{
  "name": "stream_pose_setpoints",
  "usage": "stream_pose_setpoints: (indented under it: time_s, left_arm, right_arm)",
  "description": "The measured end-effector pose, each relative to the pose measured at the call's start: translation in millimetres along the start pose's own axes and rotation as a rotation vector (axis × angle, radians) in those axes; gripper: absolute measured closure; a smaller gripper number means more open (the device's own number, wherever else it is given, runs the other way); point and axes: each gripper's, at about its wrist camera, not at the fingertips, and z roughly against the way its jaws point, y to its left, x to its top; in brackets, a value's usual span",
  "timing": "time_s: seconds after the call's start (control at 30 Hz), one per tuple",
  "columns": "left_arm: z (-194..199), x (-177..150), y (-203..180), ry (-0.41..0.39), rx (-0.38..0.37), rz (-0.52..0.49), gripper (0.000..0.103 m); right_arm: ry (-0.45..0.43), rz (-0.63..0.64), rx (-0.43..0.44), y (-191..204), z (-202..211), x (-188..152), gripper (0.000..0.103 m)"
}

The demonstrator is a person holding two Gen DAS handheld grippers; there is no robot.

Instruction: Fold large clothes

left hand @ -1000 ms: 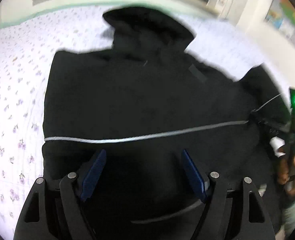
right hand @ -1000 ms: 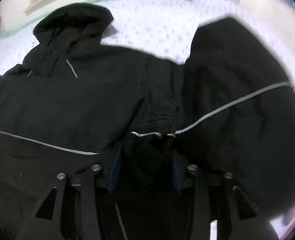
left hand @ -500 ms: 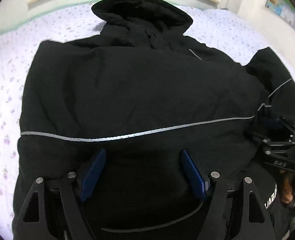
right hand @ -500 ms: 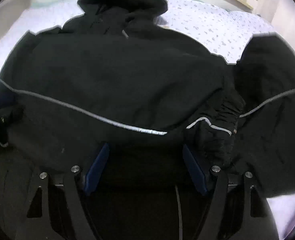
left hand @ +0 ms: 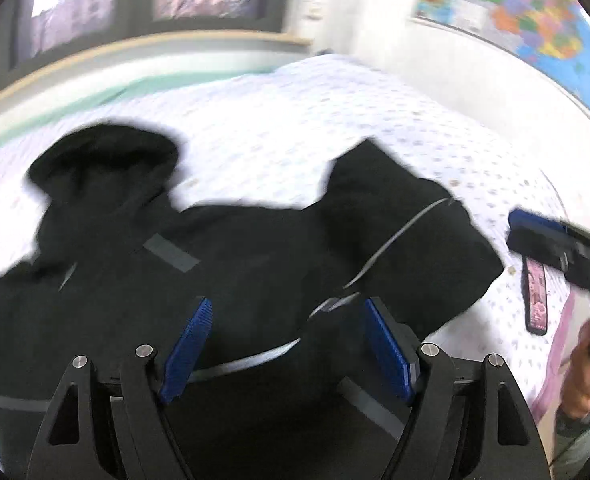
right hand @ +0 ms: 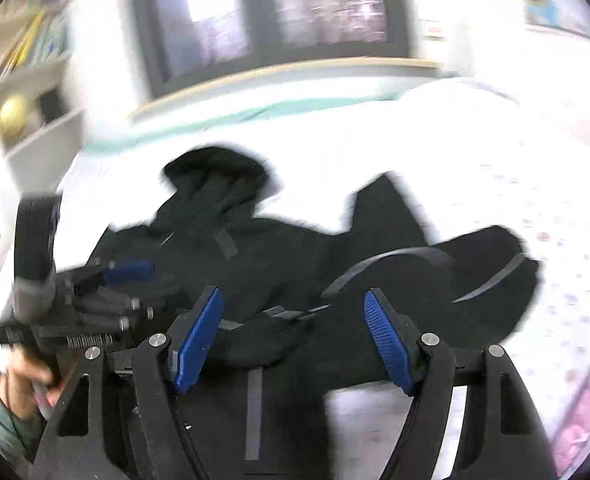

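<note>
- Jaws of the left hand-held gripper (left hand: 285,344) are standing wide apart at the bottom of its frame, pinching nothing, with black cloth lying below and past them.
- The right hand-held gripper (right hand: 293,336) is likewise gaping, empty, over the near hem.
- The black hooded jacket (right hand: 279,264) is lying across the bed (right hand: 475,152), running left to right mid-frame.
- Its unfolded sleeve (left hand: 407,240) is sticking out toward the right, nearer the right hand-held gripper, and is likely the next grab.
- The hood (left hand: 103,160) is pointing to the upper left, farthest away.

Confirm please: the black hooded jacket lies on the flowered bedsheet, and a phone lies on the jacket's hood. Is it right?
Not quite. The phone lies on the flowered bedsheet near the bed's edge, clear of the black hooded jacket and its hood. The left wrist view shows it.
</note>
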Motion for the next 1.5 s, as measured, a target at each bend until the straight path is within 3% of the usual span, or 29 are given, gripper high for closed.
stream_pose_setpoints:
  time_s: [0.1, 0.17, 0.23, 0.37, 0.5, 0.6, 0.67, 0.7, 0.73, 0.77, 0.8, 0.87, 0.97, 1.07, 1.13, 1.2, 1.27, 1.4, 1.5]
  left_arm:
    - [-39.0, 9.3, -30.5, 0.022, -0.049, -0.038, 0.025]
    - [-81.6, 1.1, -38.8, 0.116, -0.042, -0.049, 0.025]
    - [-132.2, -20.6, -36.7, 0.255, -0.052, -0.03, 0.024]
    - [-138.8, -35.1, -42.6, 0.211, -0.001, -0.092, 0.022]
    - [-139.8, -34.8, -37.3, 0.204, -0.015, -0.079, 0.022]
    - [-141.2, -33.9, -36.9, 0.19, -0.005, -0.088, 0.022]
    - [-140.3, -35.6, -35.2, 0.18, -0.005, -0.089, 0.021]
    - [-140.3, -35.4, -34.4, 0.177, -0.006, -0.087, 0.022]
    - [-139.8, -35.0, -33.0, 0.174, -0.008, -0.084, 0.022]
    - [-142.2, -32.8, -35.4, 0.171, -0.008, -0.081, 0.022]
    - [-140.9, -32.3, -35.4, 0.164, -0.008, -0.077, 0.022]
    - [-122.5, -38.0, -44.7, 0.132, -0.006, -0.07, 0.022]
    - [-91.4, -32.1, -49.1, 0.031, -0.011, -0.066, 0.022]
    - [-68.7, -25.6, -55.8, -0.047, -0.042, -0.057, 0.022]
    - [-69.4, -22.2, -60.4, -0.036, -0.088, -0.047, 0.022]
    - [-88.6, -22.2, -64.0, 0.038, -0.13, -0.039, 0.022]
    - [-124.3, -30.7, -67.3, 0.175, -0.112, -0.06, 0.022]
    - [-127.9, -34.6, -82.9, 0.18, -0.033, -0.138, 0.022]
    - [-116.6, -27.5, -71.1, 0.147, -0.072, -0.115, 0.022]
  right_arm:
    - [0.006, -0.099, -0.07, -57.9, 2.0, 9.0, 0.024]
    - [0.011, -0.172, -0.095, -87.7, -24.1, 21.5, 0.02]
    - [0.007, -0.261, -0.199, -131.1, -29.7, 17.7, 0.014]
    - [0.044, -0.388, -0.248, -190.8, -64.9, 14.4, 0.014]
    - [0.12, -0.554, -0.217, -239.2, -111.0, -2.6, 0.014]
    - [0.183, -0.623, -0.199, -254.5, -155.5, -17.4, 0.014]
    - [0.178, -0.608, -0.189, -254.5, -169.4, -19.8, 0.012]
    - [0.161, -0.547, -0.157, -245.4, -177.1, -16.4, 0.014]
    - [0.165, -0.509, -0.083, -235.9, -181.2, -12.7, 0.037]
    - [0.169, -0.489, -0.054, -230.3, -183.0, -10.3, 0.053]
    - [0.173, -0.442, -0.063, -216.8, -182.1, -6.7, 0.071]
    - [0.13, -0.373, -0.12, -198.7, -166.3, 0.7, 0.084]
    - [0.021, -0.306, -0.296, -187.4, -129.6, 13.2, 0.087]
    - [-0.101, -0.283, -0.527, -191.4, -86.5, 22.6, 0.087]
    - [-0.143, -0.359, -0.577, -208.8, -64.8, 23.2, 0.087]
    - [-0.122, -0.406, -0.559, -220.6, -65.7, 20.9, 0.087]
    - [-0.069, -0.444, -0.534, -233.8, -76.5, 12.8, 0.087]
    - [0.021, -0.509, -0.481, -261.8, -110.7, -21.0, 0.087]
    - [0.012, -0.55, -0.388, -272.8, -110.7, -25.2, 0.087]
